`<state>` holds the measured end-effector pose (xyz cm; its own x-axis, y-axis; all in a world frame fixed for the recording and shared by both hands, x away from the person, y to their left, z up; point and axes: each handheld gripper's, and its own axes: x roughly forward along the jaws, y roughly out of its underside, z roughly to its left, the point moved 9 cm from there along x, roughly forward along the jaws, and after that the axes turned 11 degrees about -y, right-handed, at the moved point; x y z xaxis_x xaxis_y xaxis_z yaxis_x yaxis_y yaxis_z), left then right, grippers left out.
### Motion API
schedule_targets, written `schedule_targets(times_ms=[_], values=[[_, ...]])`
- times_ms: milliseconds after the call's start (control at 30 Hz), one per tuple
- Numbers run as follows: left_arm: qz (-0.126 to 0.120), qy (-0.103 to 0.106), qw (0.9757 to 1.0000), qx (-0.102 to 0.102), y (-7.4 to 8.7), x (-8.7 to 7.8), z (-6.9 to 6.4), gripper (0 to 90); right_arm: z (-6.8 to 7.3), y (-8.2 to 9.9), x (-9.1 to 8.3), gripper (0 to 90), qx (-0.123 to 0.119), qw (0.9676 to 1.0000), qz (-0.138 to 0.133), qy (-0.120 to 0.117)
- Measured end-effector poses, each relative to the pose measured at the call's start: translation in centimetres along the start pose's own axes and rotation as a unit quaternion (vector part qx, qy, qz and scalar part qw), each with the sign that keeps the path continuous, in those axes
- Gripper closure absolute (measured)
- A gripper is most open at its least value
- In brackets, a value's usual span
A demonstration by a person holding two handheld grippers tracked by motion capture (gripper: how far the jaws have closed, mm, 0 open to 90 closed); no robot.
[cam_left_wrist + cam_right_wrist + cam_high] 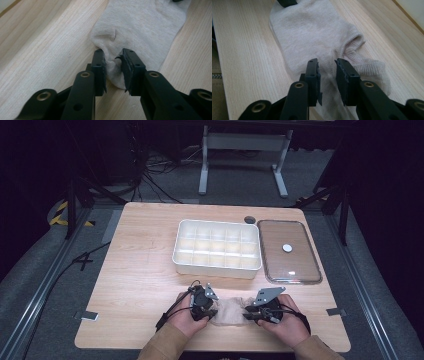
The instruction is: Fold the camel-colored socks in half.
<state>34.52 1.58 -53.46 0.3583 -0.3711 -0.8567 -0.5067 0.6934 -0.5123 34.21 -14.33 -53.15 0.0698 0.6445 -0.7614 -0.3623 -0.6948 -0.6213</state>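
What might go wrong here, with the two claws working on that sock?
The left gripper pinches just a small fold at the edge of the beige sock, so the fabric may slip out if pulled. The right gripper appears to stand open over the other end; closing there, it might grab too little cloth, or drag the sock across the table.

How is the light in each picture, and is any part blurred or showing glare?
High view: dim room, soft focus, table lit, faint glare on the clear lid. Left gripper view: bright, sock sharp, nearest jaw parts blurred. Right gripper view: even light, sock weave clear, far end softer.
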Motion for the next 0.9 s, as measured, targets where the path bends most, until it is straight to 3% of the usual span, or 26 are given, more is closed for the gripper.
schedule_targets(times_ms=[100, 367, 533, 667, 767, 900], values=[[-0.004, 0.010, 0.9999, -0.003, 0.0, 0.0, 0.0, 81.2, 0.0, 0.0, -0.4, 70.9, 0.000, 1.0000, -0.003, 0.004], [-0.005, 0.016, 0.9998, -0.011, 0.0, 0.0, 0.1, 84.1, -1.4, 0.6, -2.6, 77.7, 0.017, 0.9994, -0.018, 0.025], [0.003, 0.020, 0.9997, -0.012, 0.1, -0.6, 0.3, 84.8, -0.1, 0.0, -1.2, 79.0, -0.011, 0.9999, -0.010, 0.002], [-0.006, 0.026, 0.9995, -0.017, -0.1, -1.1, 0.6, 85.0, -0.1, 0.4, -0.5, 79.6, -0.008, 1.0000, 0.004, -0.002], [-0.006, 0.030, 0.9994, -0.015, -0.2, -1.7, 0.8, 85.0, 0.0, 0.3, -0.2, 79.7, -0.008, 1.0000, -0.001, -0.005], [-0.013, 0.036, 0.9989, -0.027, -0.3, -2.5, 1.1, 85.1, 0.6, -0.2, 0.4, 79.4, -0.018, 0.9998, -0.006, -0.007]])
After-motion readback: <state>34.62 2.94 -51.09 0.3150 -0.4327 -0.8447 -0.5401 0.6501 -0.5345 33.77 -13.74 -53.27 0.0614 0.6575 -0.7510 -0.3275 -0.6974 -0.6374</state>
